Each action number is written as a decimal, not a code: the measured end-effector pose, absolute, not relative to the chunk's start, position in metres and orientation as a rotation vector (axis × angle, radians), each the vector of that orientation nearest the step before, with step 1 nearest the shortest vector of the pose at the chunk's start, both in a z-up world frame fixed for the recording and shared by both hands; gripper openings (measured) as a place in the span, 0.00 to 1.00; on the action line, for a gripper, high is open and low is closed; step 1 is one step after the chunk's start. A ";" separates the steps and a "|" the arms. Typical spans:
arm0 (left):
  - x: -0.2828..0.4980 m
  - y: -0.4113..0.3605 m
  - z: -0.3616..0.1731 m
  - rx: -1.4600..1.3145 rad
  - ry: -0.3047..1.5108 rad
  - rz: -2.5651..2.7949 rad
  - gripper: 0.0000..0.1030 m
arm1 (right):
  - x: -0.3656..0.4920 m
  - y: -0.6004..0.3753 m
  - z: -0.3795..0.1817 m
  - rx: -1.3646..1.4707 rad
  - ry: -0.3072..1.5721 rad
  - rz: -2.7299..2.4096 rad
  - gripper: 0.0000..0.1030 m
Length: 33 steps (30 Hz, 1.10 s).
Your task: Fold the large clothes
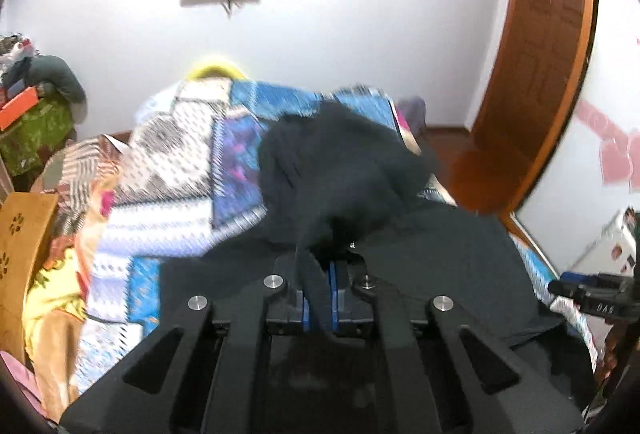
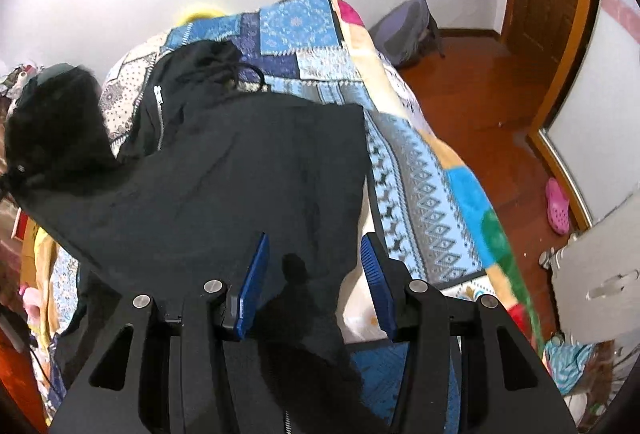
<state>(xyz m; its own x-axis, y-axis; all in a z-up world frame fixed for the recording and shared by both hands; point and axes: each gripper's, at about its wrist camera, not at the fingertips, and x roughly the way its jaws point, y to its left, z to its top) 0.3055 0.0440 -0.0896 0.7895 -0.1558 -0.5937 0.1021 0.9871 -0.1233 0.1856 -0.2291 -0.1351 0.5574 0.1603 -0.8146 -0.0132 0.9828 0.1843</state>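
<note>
You are mid-fold: your left gripper (image 1: pixel 320 284) has its jaws pinching a bunched edge of the black zip-up hooded jacket (image 2: pixel 224 170), which lies on the patchwork-quilted bed (image 2: pixel 420 194). Your right gripper (image 2: pixel 314 288) hangs spread over the hem. Next, carry the pinched edge across.

Your left tongs (image 1: pixel 320 274) sit at the lower centre of the left wrist view, blue pads pressed together on a pinch of the black garment (image 1: pixel 344 170), pointing forward and somewhat downward. Your right tongs (image 2: pixel 316 274) fill the bottom of the right wrist view, angled steeply down, blue pads (image 2: pixel 256 274) standing apart with black cloth lying loosely between them, not pressed.
</note>
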 end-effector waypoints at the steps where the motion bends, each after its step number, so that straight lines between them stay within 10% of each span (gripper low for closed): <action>1: 0.303 0.048 -0.086 -0.083 0.634 -0.132 0.06 | 0.186 -0.227 -0.136 0.160 0.974 0.107 0.43; 24: 0.261 0.114 -0.219 -0.099 0.950 -0.050 0.28 | 0.183 -0.198 -0.174 0.111 1.081 0.145 0.53; 33: 0.244 0.144 -0.251 -0.100 1.052 0.079 0.55 | 0.183 -0.196 -0.171 0.097 1.076 0.151 0.53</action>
<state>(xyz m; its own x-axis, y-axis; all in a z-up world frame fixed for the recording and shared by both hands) 0.2438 0.1441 -0.2513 0.4938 0.0169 -0.8694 -0.1126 0.9926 -0.0446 0.1827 -0.1961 -0.1709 0.4658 0.1697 -0.8684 -0.0756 0.9855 0.1521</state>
